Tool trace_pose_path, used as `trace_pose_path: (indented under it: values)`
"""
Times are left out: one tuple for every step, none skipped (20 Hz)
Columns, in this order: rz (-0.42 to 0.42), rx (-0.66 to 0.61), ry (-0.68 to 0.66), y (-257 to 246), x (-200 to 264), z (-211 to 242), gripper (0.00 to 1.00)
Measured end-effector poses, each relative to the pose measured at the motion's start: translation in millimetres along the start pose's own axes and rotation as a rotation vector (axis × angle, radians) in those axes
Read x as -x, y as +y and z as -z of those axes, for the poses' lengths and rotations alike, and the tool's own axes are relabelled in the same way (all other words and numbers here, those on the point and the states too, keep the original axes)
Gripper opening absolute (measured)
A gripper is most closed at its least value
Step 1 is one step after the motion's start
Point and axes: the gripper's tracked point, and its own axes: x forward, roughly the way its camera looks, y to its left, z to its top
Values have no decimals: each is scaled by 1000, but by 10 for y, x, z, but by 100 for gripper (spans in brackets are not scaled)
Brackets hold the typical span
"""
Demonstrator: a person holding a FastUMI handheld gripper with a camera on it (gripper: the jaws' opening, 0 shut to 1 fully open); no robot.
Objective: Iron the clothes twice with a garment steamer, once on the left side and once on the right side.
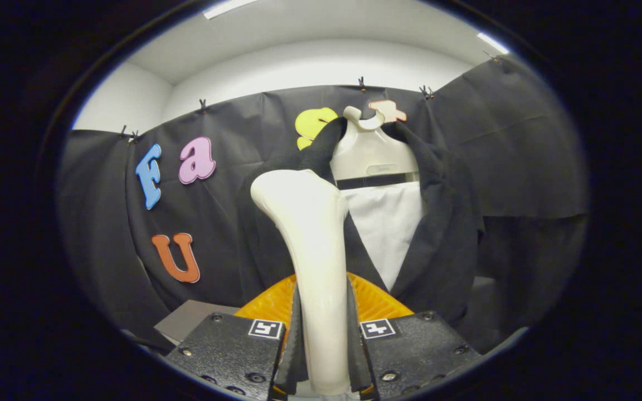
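Note:
My gripper (324,345) is shut on the handle of a cream garment steamer (312,234), which rises upright between the fingers. Its head leans toward the left shoulder of a black jacket (443,234). The jacket hangs open on a white hanger stand (371,150) with a white board (385,223) showing between its lapels. Whether the steamer head touches the cloth I cannot tell.
An orange ribbed base (374,301) lies just beyond the fingers, under the steamer. A grey flat piece (195,317) sits to the left of it. Black cloth walls close the booth behind and on both sides.

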Motion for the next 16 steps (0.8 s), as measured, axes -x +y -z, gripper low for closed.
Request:
trace_pose_path:
  values:
    - [8, 6, 4, -18, -4, 46, 37]
    - [13, 12, 8, -25, -6, 76, 37]
    - [19, 16, 11, -40, -4, 105, 37]
    - [24, 22, 15, -46, -10, 151, 37]
    - [27, 27, 20, -56, -8, 179, 37]
    - [31, 33, 26, -69, -11, 232, 37]
    - [34, 36, 32, -85, -8, 271, 37]
    - [35, 39, 39, -95, 2, 325, 37]
    - [37, 44, 45, -107, 11, 368, 37]
    - [40, 48, 51, -122, 20, 413, 37]
    - [44, 54, 57, -139, 28, 453, 37]
    - [48, 58, 65, -152, 15, 508, 37]
    - [51, 62, 73, -165, 15, 553, 37]
    - [54, 65, 81, -176, 18, 599, 37]
    - [57, 68, 89, -189, 20, 647, 37]
    - [61, 71, 96, -206, 35, 700, 37]
